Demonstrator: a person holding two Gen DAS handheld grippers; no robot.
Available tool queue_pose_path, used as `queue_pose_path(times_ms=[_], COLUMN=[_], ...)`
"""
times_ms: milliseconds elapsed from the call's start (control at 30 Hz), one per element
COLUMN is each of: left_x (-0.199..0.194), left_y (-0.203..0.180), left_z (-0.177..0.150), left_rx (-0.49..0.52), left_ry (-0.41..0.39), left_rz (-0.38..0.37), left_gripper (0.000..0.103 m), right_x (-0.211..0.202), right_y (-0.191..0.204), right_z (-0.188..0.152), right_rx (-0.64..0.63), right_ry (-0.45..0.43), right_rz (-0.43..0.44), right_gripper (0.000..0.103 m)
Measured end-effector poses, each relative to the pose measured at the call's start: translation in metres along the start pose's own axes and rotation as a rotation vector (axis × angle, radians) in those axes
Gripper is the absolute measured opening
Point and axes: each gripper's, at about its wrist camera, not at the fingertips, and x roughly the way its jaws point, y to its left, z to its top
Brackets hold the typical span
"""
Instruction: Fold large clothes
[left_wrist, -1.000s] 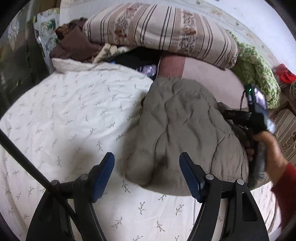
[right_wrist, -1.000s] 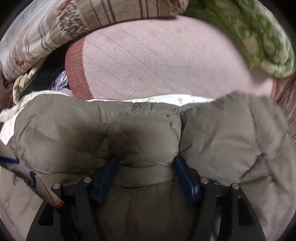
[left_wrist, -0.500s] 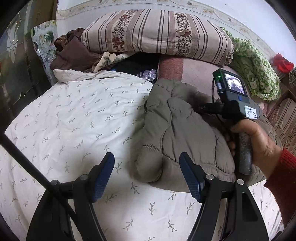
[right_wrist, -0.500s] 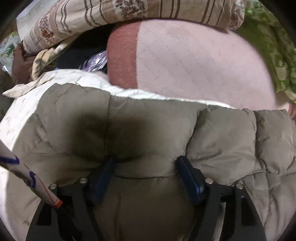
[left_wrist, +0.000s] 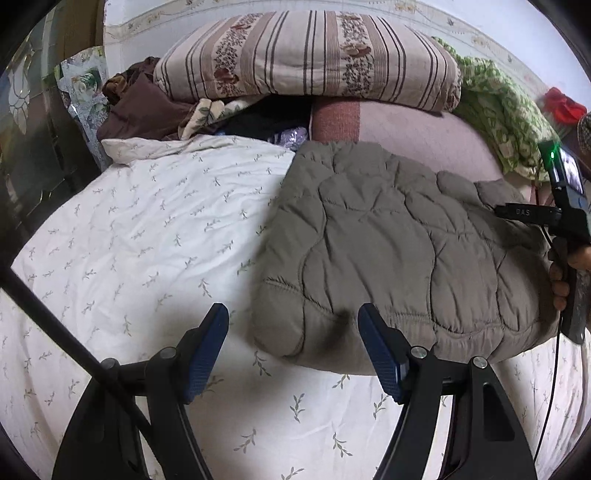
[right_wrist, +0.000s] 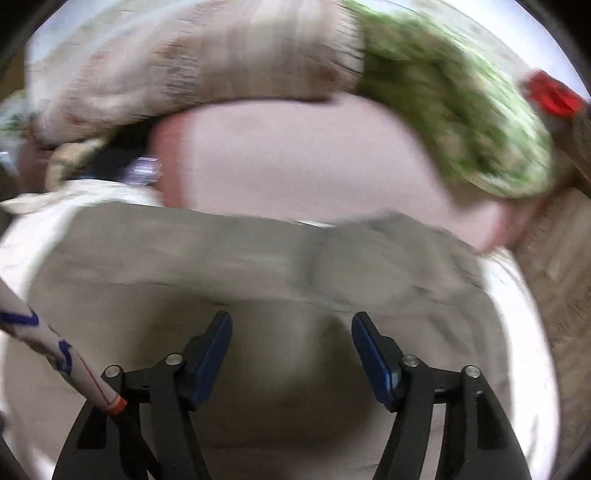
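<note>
A folded olive quilted jacket (left_wrist: 399, 251) lies on the white leaf-print bed sheet (left_wrist: 147, 236). My left gripper (left_wrist: 291, 343) is open and empty, low over the sheet at the jacket's near left corner. The right gripper's body and the hand that holds it show at the jacket's right edge in the left wrist view (left_wrist: 569, 229). In the blurred right wrist view the right gripper (right_wrist: 291, 350) is open just above the jacket (right_wrist: 258, 266), with no cloth between the pads.
A striped pillow (left_wrist: 306, 55), a pink blanket (left_wrist: 406, 136), a green patterned blanket (left_wrist: 506, 103) and a pile of brown clothes (left_wrist: 140, 107) lie at the bed's far end. A red item (left_wrist: 565, 103) sits far right.
The right gripper, which pressed into the jacket's edge, has pulled back to the right and off it. The right view is now motion-blurred. My left gripper stays open near the jacket's corner.
</note>
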Motion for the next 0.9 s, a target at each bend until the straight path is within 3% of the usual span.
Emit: queue_pose_path(times_ms=[133,267,333,433,600,700,800,900], left_x=[0.009,0.008,0.008,0.007,0.0,-0.004,-0.009,-0.014], left_y=[-0.004,-0.004,-0.002,0.007,0.022,0.025,0.022,0.021], left_z=[-0.001,0.002,0.002,0.003,0.003,0.002,0.005,0.006], left_rx=[0.018,0.012,0.003,-0.019,-0.075,-0.07,-0.053,-0.047], left_ry=[0.014,0.004,0.009,0.018,0.004,-0.008,-0.043,-0.057], left_rz=[0.016,0.018,0.026,0.037,0.047,0.065,0.098,0.102], left_gripper=[0.072,0.072,0.072,0.072,0.072,0.072,0.072,0.072], right_x=[0.046,0.05,0.031,-0.026,-0.055,-0.031,-0.002,-0.026], right_y=[-0.045,-0.022,-0.011,0.016,0.095,0.142,0.164,0.159], right_z=[-0.001,0.006,0.01,0.006,-0.002,-0.01,-0.022,-0.025], right_rx=[0.172,0.064,0.013,-0.001,-0.144,-0.212,-0.271,-0.251], right_ry=[0.074,0.068,0.036,-0.109,-0.09,-0.052,-0.043,-0.067], right_rz=[0.026,-0.073,-0.129,-0.044,0.184,0.171,0.063,0.079], right_gripper=[0.065,0.067,0.064,0.06,0.06,0.06,0.061,0.061])
